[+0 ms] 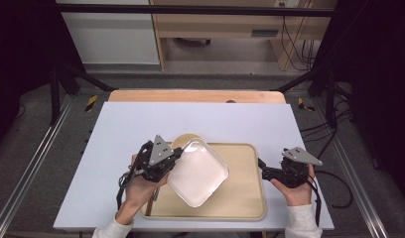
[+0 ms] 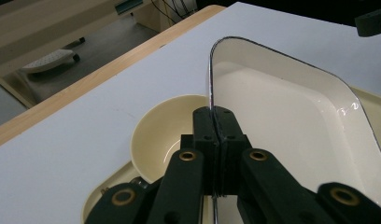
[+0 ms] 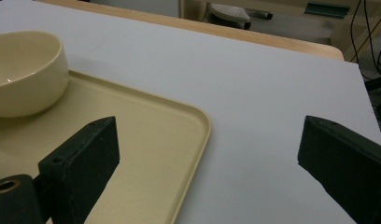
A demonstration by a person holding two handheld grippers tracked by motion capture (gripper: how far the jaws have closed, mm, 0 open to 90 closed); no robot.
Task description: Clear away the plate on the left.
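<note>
Carrying the white dish over the tray by its rim

My left gripper [image 2: 215,140] is clamped tight on the thin rim of the white dish [image 1: 197,172], jaws meeting on the edge with nothing else between them; the dish hangs tilted above the tray [image 1: 245,198], its far corner overlapping the cream bowl [image 2: 160,135] that sits at the tray's far-left corner. With so narrow a bite, I judge the dish could pivot or slip, so I would move slowly, keep my wrist steady, level the dish and lower it onto bare tray on the near side of the bowl, clear of its lip. My right gripper [image 1: 270,170] waits just off the tray's right edge, jaws spread wide and holding nothing, ready to steady the dish's free side if it swings.
</note>
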